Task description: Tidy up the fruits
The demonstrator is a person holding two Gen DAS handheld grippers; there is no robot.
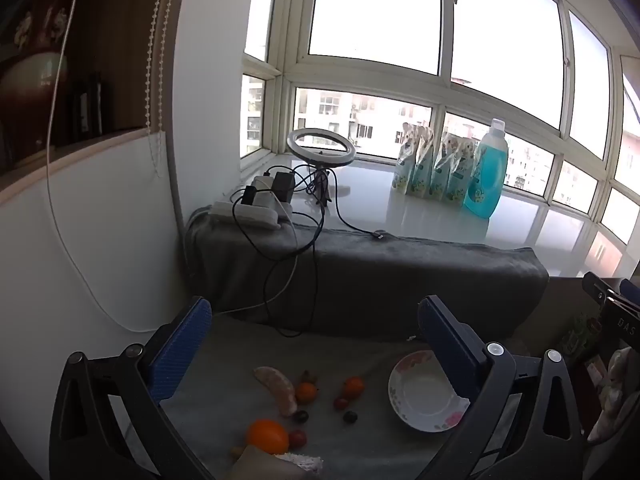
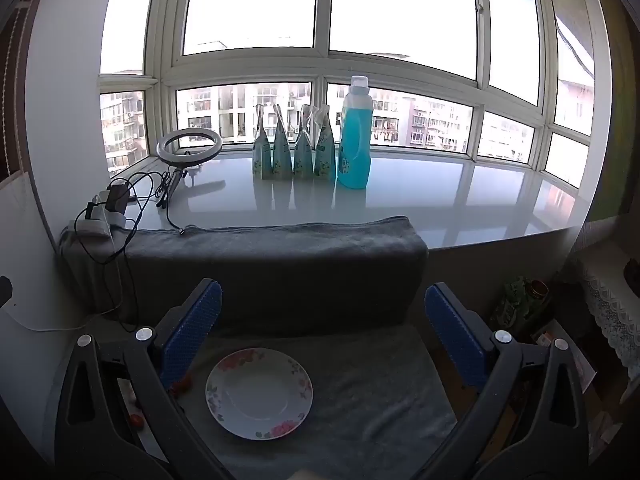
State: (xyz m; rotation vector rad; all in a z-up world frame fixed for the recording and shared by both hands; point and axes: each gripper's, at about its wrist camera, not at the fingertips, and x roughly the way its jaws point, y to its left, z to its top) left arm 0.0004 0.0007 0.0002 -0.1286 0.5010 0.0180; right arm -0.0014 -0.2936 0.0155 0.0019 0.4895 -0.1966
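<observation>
On the grey cloth (image 1: 360,432) in front of the window sill, the fruit lies loose beside a flowered plate (image 2: 259,393), which is bare. Both hand-held tools hang above the cloth with nothing between their blue pads — the left gripper (image 1: 316,344) has its jaws wide apart over the fruit, the right gripper (image 2: 324,332) stands just as wide over the plate.

Nearest the left tool is a large orange (image 1: 267,436), with a red cherry tomato (image 1: 297,438) just beside it. Further off lie a pale peeled segment (image 1: 278,389), two small oranges (image 1: 306,392) (image 1: 354,386), another small tomato (image 1: 341,403) and two dark grapes (image 1: 301,416) (image 1: 350,416).

By the look of it, the large orange is firm, light and round — likely to roll, so I would take it across its widest part with a moderate squeeze. The tomatoes and grapes seem smooth, slippery and easily burst; a gentle, centred pinch would suit them. The peeled segment looks soft and apt to tear, best held across its thick middle. The plate appears hard and breakable, so fruit should be set down on it, not dropped.
</observation>
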